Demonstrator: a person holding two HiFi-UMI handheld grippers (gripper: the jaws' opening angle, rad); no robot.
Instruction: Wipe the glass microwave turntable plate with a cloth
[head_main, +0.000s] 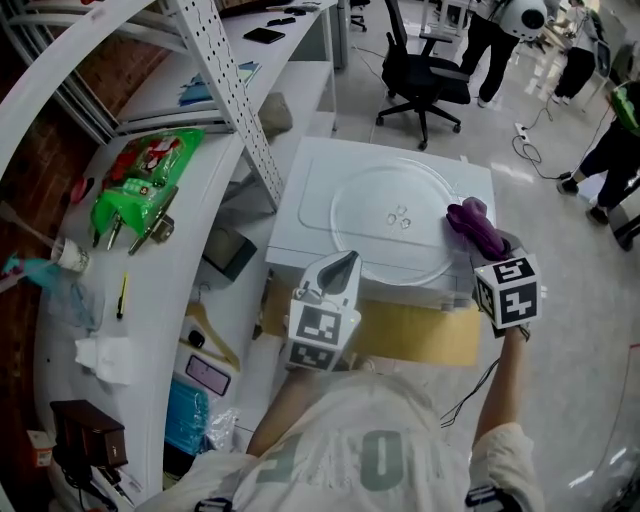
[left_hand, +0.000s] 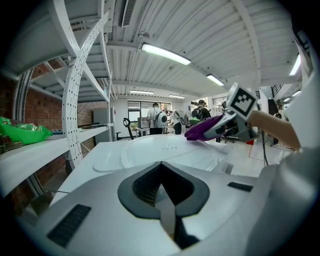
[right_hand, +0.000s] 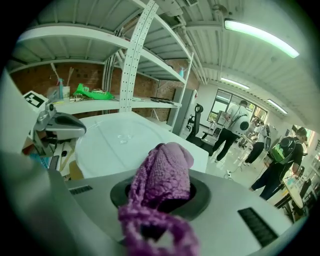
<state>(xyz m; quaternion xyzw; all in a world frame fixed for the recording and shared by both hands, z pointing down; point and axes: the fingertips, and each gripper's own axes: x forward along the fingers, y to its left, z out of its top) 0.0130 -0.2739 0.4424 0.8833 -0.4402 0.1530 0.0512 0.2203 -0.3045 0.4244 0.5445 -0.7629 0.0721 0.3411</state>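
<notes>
Head view, looking steeply down: a white microwave (head_main: 300, 200) sits in the middle, and I place everything else from it. The glass turntable plate (head_main: 395, 225) lies flat on top of the microwave, covering most of its right half.

My right gripper (head_main: 483, 236) hangs over the microwave's right edge, its jaws pinching a purple knitted cloth (head_main: 468, 213). The cloth reaches the plate's right rim; I cannot tell whether it touches the glass. In the right gripper view the cloth (right_hand: 162, 175) fills the gap between the jaws and hides part of the plate.

My left gripper (head_main: 345, 258) is at the microwave's front edge, pointing over the plate. In the left gripper view its jaws are pressed together with nothing between them.

A flat piece of cardboard (head_main: 420, 335) shows at the microwave's front, lower down. A white perforated post (head_main: 235, 100) rises just left of the microwave, close to its back left corner. Further left runs a curved white counter (head_main: 150, 300) carrying a green bag (head_main: 140, 175) and a crumpled tissue (head_main: 105, 358), with a brick wall (head_main: 40, 170) behind it.

Behind the microwave stands a black office chair (head_main: 425, 75) on a pale shiny floor (head_main: 560, 330). People stand well beyond it, to the right. Strip lights run along the white ceiling.
</notes>
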